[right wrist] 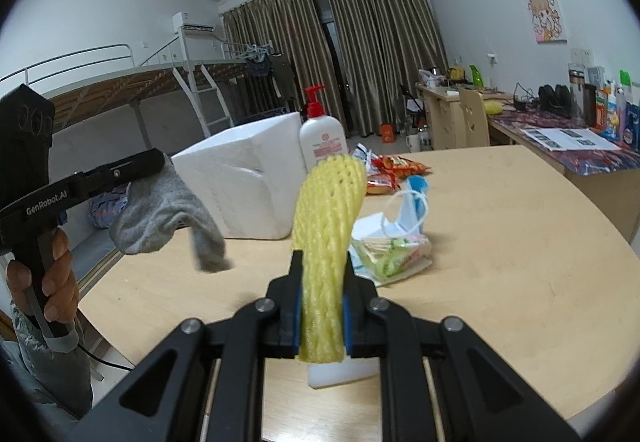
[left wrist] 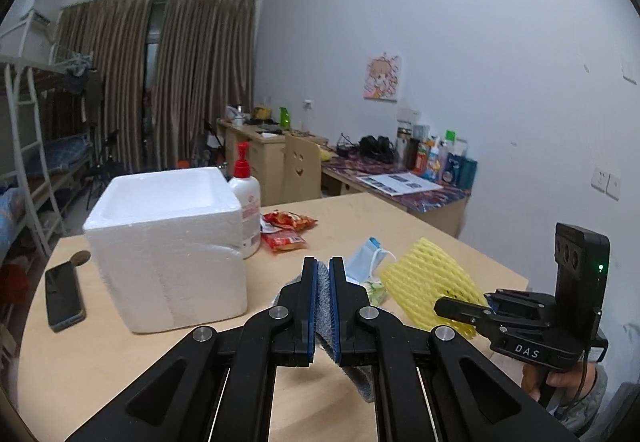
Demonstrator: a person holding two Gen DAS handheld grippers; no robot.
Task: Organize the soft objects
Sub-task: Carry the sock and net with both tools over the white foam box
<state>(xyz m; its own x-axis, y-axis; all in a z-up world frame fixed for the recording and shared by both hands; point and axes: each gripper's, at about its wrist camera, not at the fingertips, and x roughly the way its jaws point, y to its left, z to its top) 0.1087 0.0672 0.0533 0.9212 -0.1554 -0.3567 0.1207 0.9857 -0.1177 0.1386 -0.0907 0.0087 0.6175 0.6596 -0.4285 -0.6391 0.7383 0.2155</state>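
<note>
Our left tongs clamp one sock; right tongs clamp one net. One box stands left, one mask ahead.

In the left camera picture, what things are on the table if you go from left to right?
Phone → white foam box → lotion bottle → red snack packets → blue face mask → yellow foam net.

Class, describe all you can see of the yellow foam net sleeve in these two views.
The yellow foam net sleeve is a soft mesh tube of pale yellow foam with diamond-shaped holes. The right tool is shut on its lower part, blue pads pressing both sides. It stands upright from the tool, lifted above the wooden table, its rounded top bending slightly right. Nothing else touches it.
</note>
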